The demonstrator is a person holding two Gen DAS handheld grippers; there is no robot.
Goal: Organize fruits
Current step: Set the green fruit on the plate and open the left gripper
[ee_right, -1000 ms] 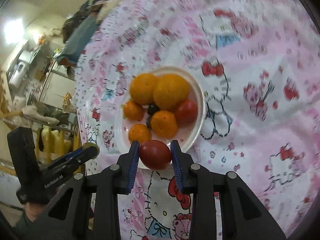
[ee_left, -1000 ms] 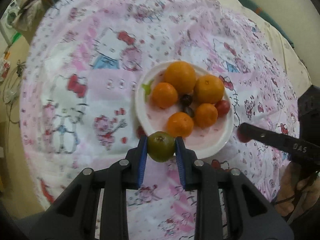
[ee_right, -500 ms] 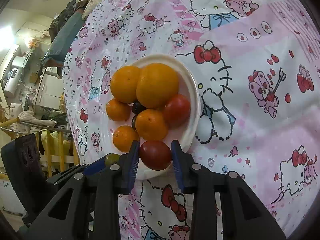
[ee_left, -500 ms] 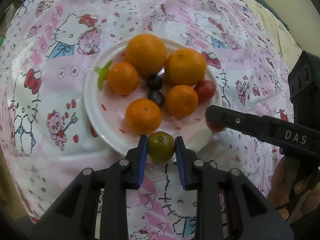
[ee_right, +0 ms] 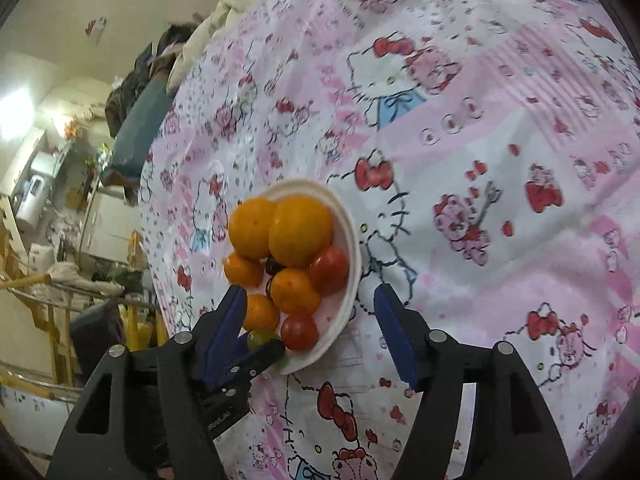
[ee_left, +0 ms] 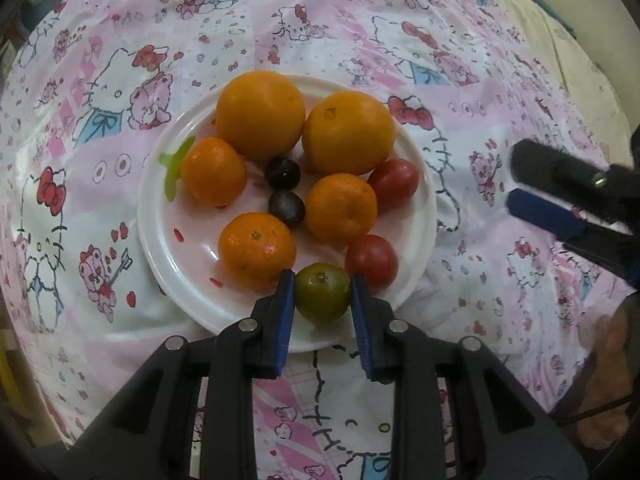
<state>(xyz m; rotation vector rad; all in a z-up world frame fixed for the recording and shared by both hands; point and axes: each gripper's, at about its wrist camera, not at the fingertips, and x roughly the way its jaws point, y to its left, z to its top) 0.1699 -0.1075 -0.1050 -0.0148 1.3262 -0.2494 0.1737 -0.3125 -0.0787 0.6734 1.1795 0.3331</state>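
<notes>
Pink cartoon-cat cloth (ee_left: pixel 460 240) covers the bench under a white plate (ee_left: pixel 424 216) of fruit. Left claw (ee_left: pixel 322 300) grips a green citrus (ee_left: pixel 322 294) between its blue pads, the fruit sitting over the plate's near rim. Just ahead and to the right of that claw lies a red tomato (ee_left: pixel 372 262), touching the citrus; a second tomato (ee_left: pixel 394 184) lies further ahead. Three small oranges (ee_left: pixel 340 210) and two large oranges (ee_left: pixel 260 114) fill the plate beyond, with two dark grapes (ee_left: pixel 282 174) between them. Right claw (ee_right: pixel 308 320) stands wide apart and holds nothing, its pads straddling the plate's near edge, the tomato (ee_right: pixel 300 332) between them
</notes>
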